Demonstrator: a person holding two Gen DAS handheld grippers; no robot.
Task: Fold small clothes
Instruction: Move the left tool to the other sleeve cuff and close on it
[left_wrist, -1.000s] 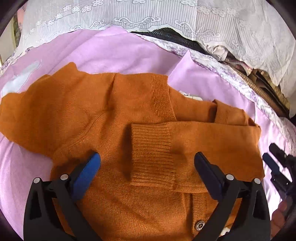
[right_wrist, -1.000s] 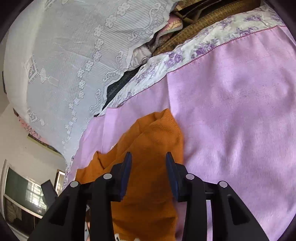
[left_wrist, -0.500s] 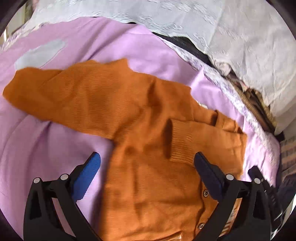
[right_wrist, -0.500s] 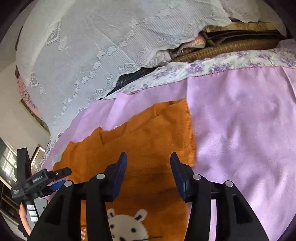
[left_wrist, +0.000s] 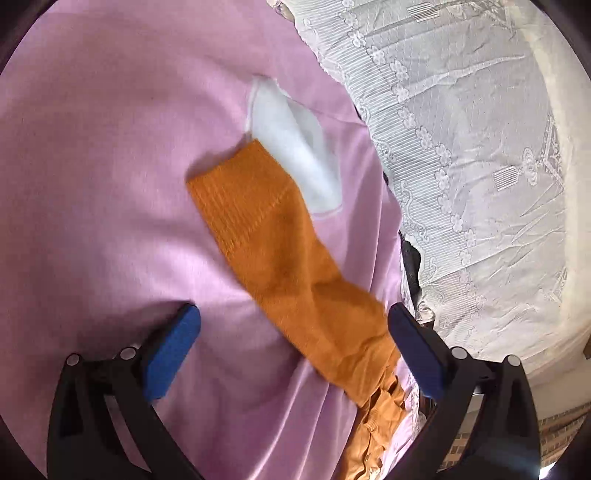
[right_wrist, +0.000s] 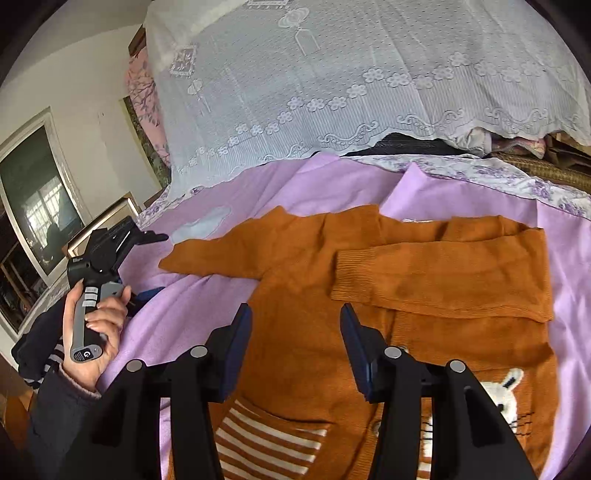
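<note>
Orange knit cardigan (right_wrist: 369, 332) is lying flat on the pink bedsheet (right_wrist: 177, 314) — soft, light, floppy. Left sleeve cuff (left_wrist: 240, 199) is being judged the best pinch point. Both tools — left tool (left_wrist: 291, 354), right tool (right_wrist: 295, 347) — are gaping, holding nothing.

Likely "G" on handle base (right_wrist: 85, 354)

Bed cover: lilac sheet (right_wrist: 461, 192), white patch (left_wrist: 295, 147) on it.
Far side: white lace cloth (right_wrist: 332, 74) draped over piled items.
Border: purple floral fabric (right_wrist: 517, 177).
Wall: window (right_wrist: 33, 199).
</note>
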